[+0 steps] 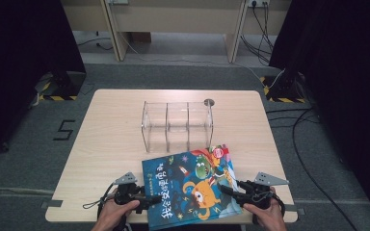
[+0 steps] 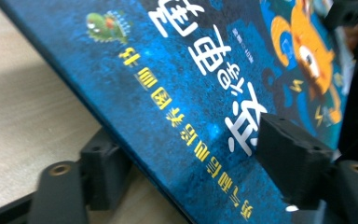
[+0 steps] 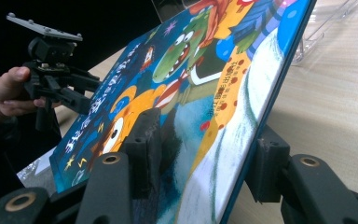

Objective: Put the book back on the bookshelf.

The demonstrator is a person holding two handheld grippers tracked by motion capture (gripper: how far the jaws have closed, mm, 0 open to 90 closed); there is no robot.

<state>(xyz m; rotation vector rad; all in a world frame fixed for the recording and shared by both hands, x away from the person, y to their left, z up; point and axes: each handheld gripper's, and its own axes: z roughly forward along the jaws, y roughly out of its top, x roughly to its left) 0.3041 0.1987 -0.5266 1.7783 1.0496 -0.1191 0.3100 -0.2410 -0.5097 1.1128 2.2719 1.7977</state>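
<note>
Both grippers, left [image 1: 147, 198] and right [image 1: 230, 188], pinch our picture book [image 1: 190, 185] at the table's [image 1: 111, 139] near edge, the clear rack [image 1: 177, 124] beyond it empty. Left gripper view: jaws clamp the blue cover [image 2: 177, 93], one above, one beneath. Right gripper view: jaws grip the opposite edge [image 3: 242, 121], book tilted off the wood. We judge it lifted, not yet shelved.

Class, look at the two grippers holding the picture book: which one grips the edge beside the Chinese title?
The left gripper. Its jaws clamp the book at the title side; the right gripper holds the opposite edge, by the cartoon characters.
</note>
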